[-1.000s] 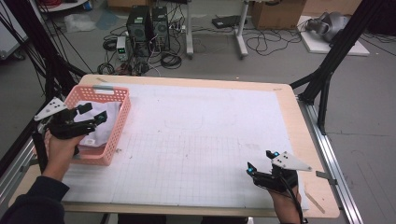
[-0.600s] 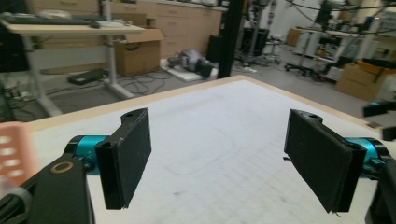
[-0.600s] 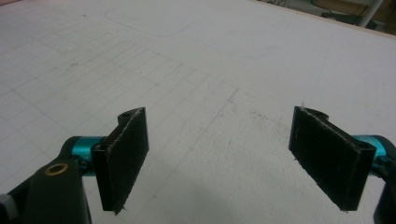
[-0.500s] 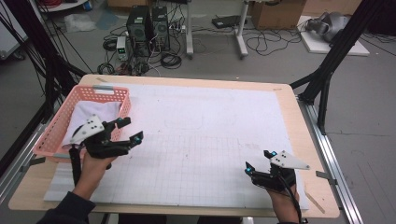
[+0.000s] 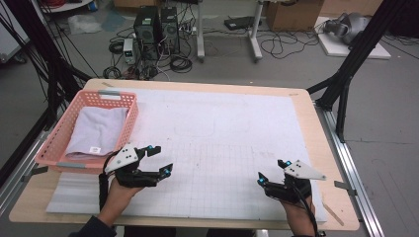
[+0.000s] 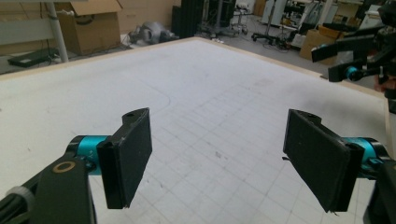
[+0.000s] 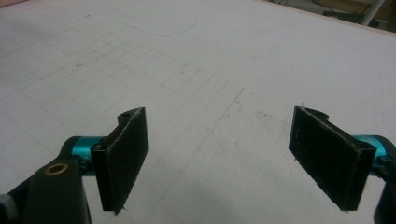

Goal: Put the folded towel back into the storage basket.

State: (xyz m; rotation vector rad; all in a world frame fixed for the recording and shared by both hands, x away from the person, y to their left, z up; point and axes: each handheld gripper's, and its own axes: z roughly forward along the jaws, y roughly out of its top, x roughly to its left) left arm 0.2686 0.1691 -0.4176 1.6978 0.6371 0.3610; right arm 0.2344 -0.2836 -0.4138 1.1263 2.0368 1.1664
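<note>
A pink plastic basket [image 5: 62, 132] stands at the table's left edge with a folded grey-lilac cloth [image 5: 99, 129] lying inside it. My left gripper [image 5: 161, 159] hovers over the white gridded mat just right of the basket's near corner, jaws wide open and empty; in the left gripper view [image 6: 219, 163] only mat lies between the pads. My right gripper [image 5: 272, 171] is low over the mat near the front right, open and empty, and the right gripper view [image 7: 219, 158] has bare mat between its pads. The right gripper [image 6: 359, 56] also appears far off in the left gripper view.
The white gridded mat [image 5: 217, 138] covers most of the wooden table [image 5: 326, 148]. A faint rounded outline [image 5: 195, 123] is drawn on the mat's middle. Black frame legs [image 5: 346, 74] stand at the right; computers and cables [image 5: 158, 29] sit on the floor beyond.
My left gripper has left the basket, moving right and toward the front edge, and the cloth stays in the basket. The basket now sits squarer at the left. The right gripper has barely moved.
</note>
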